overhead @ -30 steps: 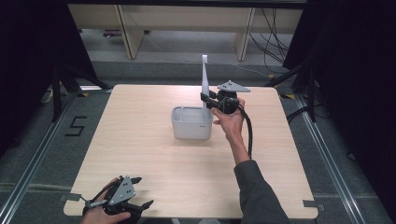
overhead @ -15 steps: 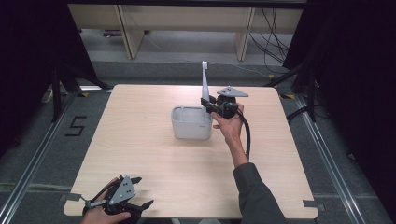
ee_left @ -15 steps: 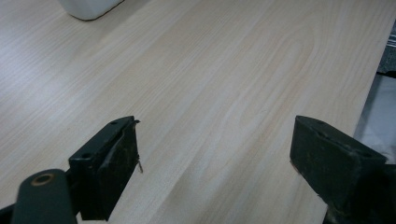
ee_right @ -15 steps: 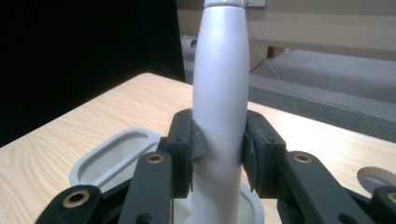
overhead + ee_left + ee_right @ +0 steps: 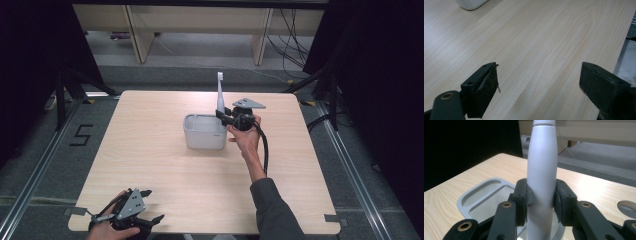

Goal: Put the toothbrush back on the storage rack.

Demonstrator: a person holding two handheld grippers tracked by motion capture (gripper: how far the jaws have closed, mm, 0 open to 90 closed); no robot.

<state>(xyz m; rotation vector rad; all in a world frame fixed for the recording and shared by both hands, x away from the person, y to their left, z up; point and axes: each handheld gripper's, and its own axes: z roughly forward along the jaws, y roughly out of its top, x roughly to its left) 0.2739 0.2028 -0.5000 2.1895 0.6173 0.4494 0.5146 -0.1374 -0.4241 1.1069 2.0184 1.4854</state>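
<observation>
A slim white toothbrush-like handle [image 5: 220,92] stands upright with its lower end at the right rim of a grey tub [image 5: 202,141] near the table's middle. My right gripper [image 5: 222,116] is shut on the handle [image 5: 541,170], one pad pressed on each side. In the right gripper view the tub [image 5: 469,197] lies just below and left of the jaws, showing two compartments. My left gripper [image 5: 152,206] rests at the table's front left edge. Its jaws [image 5: 539,82] stand wide open over bare wood, with a corner of the tub [image 5: 471,3] far off.
The light wooden table [image 5: 150,150] is ringed by dark floor with metal rails. Wooden shelving [image 5: 200,30] and loose cables stand beyond its far edge. A round grey inset [image 5: 627,208] sits in the tabletop right of the right gripper.
My right gripper has sunk a little with the white handle, bringing its lower end down to the tub. The left gripper has stayed where it was.
</observation>
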